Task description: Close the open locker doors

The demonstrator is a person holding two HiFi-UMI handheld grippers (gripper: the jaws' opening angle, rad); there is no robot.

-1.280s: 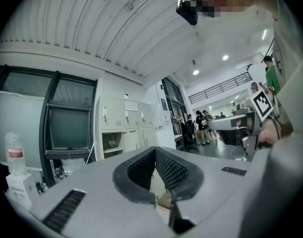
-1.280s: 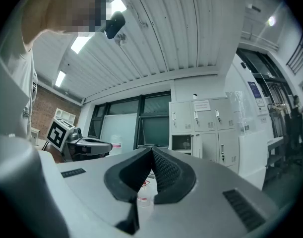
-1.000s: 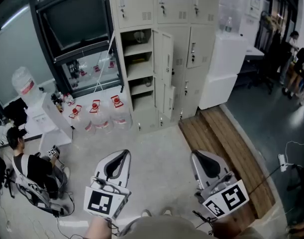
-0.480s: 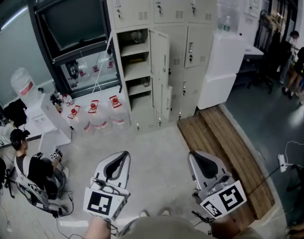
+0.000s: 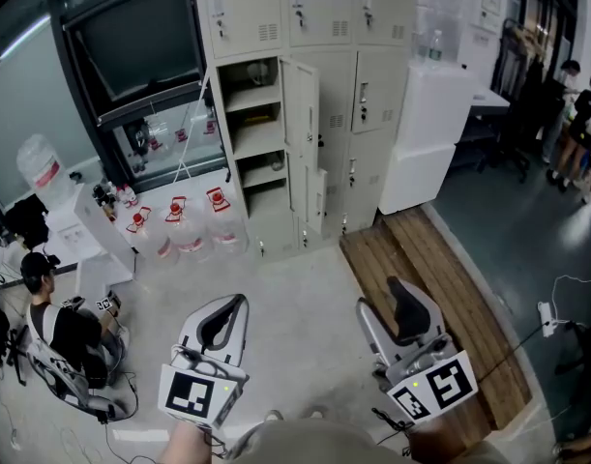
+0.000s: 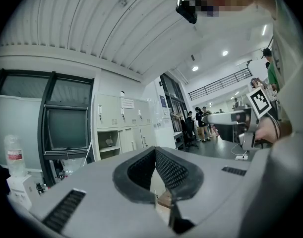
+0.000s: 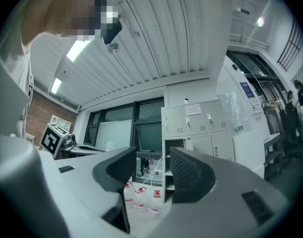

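The lockers (image 5: 305,27) stand against the far wall, well apart from both pairs of tongs. In the left column two doors hang open: an upper door (image 5: 301,100) and a smaller lower door (image 5: 316,197), both swung out to the right of the shelves (image 5: 249,129). The left tongs (image 5: 239,300) are pinched together with nothing in them, held level over the concrete floor (image 5: 305,327). The right tongs (image 5: 379,298) have just been opening and now gape wide, empty, aimed toward the lockers. Water jugs (image 5: 193,228) sit on the floor left of the open doors.
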